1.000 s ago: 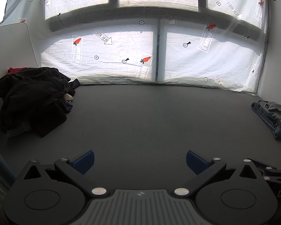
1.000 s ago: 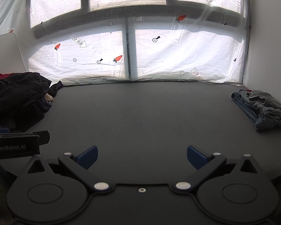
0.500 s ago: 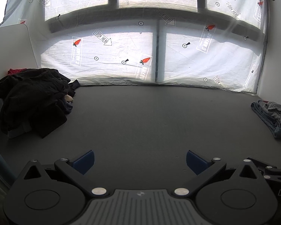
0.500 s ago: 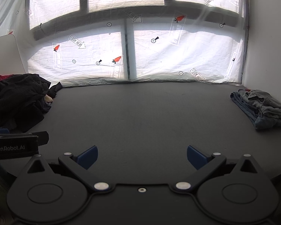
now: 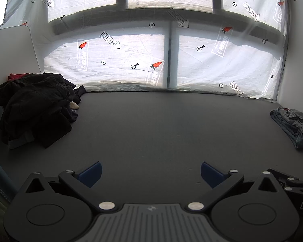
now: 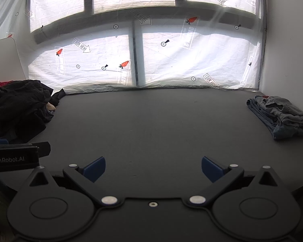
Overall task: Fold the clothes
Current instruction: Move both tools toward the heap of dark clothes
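A heap of dark, unfolded clothes [image 5: 34, 106] lies at the far left of the dark grey table [image 5: 161, 125]; it also shows in the right wrist view [image 6: 18, 109]. A folded grey-blue garment [image 5: 293, 125] lies at the far right edge, also in the right wrist view [image 6: 278, 115]. My left gripper [image 5: 150, 172] is open and empty above the table's near edge. My right gripper [image 6: 153, 168] is open and empty beside it, to its right. Both are well short of either pile.
A white sheet printed with carrots and arrows [image 5: 151, 60] covers the window behind the table. White walls close in on the left [image 5: 10, 50] and right [image 6: 288, 50]. A bit of red cloth [image 5: 18, 76] shows behind the dark heap.
Both views have shifted only slightly; the right gripper has tilted or drifted a touch. Both grippers stay open and nothing on the table has moved.
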Demonstrator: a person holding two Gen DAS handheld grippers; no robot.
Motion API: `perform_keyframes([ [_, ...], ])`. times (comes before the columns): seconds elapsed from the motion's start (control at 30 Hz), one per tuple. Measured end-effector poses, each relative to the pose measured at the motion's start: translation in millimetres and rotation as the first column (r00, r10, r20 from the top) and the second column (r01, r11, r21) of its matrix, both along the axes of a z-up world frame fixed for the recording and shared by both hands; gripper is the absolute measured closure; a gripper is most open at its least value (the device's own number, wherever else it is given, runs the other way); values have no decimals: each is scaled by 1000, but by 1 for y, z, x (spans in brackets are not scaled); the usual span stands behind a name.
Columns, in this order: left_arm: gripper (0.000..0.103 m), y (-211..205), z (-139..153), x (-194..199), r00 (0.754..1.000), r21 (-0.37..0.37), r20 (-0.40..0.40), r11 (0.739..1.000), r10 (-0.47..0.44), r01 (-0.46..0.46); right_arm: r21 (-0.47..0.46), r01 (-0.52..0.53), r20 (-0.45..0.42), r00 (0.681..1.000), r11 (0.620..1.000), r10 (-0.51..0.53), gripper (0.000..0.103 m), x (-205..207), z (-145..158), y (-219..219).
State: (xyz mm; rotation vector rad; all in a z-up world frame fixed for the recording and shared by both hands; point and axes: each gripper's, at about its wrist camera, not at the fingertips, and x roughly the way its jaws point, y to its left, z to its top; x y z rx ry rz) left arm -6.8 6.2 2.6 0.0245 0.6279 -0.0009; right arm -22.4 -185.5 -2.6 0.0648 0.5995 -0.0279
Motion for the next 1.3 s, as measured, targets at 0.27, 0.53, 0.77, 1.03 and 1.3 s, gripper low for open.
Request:
perform_keyframes([
  [0.27,0,-3,0,1,1000,-3,1,1000,8,-8,-6,4,6,1000,1000,-4,0,-2,-3,2],
  [0.53,0,-4,-1,2,1000,-3,3,1000,4,-4,-9,8,8,1000,1000,-8,0,-3,-6,3],
  [0.77,0,-1,-2,2,1000,-5,6,1000,6,-6,-18,10,16,1000,1000,-10,0,-3,-6,3],
  [1.03,0,0,-5,4,1000,-6,-3,1000,0,0,-17,19,21,1000,1000,-18,0,-1,-7,-1],
  [1.3,0,0,-12,13,999,-46,-39,999,-2,1,5,80,49,996,997,-80,0,-6,-12,-17],
])
